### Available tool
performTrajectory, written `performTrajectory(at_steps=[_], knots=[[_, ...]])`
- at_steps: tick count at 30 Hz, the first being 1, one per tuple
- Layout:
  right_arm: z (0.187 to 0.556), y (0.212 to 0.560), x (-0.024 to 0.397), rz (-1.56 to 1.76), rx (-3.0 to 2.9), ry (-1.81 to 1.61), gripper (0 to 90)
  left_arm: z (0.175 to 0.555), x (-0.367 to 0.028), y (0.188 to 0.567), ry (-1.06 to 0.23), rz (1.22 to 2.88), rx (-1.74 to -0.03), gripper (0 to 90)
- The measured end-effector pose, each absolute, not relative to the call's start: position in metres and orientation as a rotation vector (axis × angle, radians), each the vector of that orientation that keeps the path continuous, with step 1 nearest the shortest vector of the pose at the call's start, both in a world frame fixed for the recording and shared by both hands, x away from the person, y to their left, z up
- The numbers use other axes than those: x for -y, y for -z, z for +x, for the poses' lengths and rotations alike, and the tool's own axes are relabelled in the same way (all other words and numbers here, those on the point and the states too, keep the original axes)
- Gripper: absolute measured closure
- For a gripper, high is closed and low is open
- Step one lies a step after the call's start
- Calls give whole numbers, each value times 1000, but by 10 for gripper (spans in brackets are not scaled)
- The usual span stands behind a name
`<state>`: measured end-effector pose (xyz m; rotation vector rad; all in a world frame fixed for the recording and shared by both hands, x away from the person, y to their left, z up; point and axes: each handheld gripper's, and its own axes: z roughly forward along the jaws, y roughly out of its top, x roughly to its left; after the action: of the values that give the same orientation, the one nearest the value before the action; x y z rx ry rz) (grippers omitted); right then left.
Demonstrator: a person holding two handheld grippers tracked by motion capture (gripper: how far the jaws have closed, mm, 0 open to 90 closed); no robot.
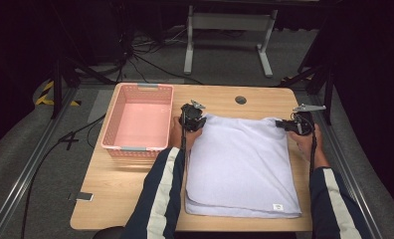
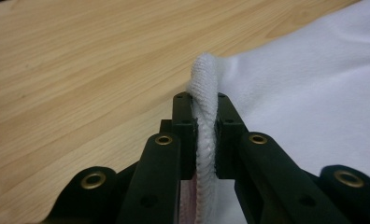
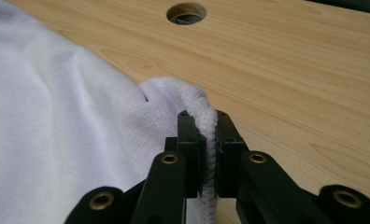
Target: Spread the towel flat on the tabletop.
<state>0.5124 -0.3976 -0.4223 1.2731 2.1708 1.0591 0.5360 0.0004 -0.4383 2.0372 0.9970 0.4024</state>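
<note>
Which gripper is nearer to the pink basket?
Left. The left gripper, shut on the towel, sits just beside the pink basket; the right gripper grips the towel's opposite far corner.

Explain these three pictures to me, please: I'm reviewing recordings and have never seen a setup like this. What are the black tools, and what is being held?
A person at a wooden table holds a hand-operated two-jaw gripper in each hand. The high view looks down from above; the other two come from cameras riding on the grippers, looking along their black jaws. On the table lie a folded white towel and an empty pink basket. The left gripper is shut on the towel's far left corner, the right gripper on its far right corner.
</note>
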Motion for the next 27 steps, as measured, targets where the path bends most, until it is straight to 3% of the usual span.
performTrajectory(at_steps=[6,12,21,27], knots=[[492,412,398,1175,-2217,-1144,842,503,11,422,-421,2044,-850,830],[462,398,400,1047,-2249,-1212,841,463,-5,394,-438,2030,-719,829],[405,369,405,827,-2326,-1328,837,417,-41,390,-354,2044,-526,826],[354,372,409,634,-2446,-1363,831,372,-62,398,-269,2081,-375,825]])
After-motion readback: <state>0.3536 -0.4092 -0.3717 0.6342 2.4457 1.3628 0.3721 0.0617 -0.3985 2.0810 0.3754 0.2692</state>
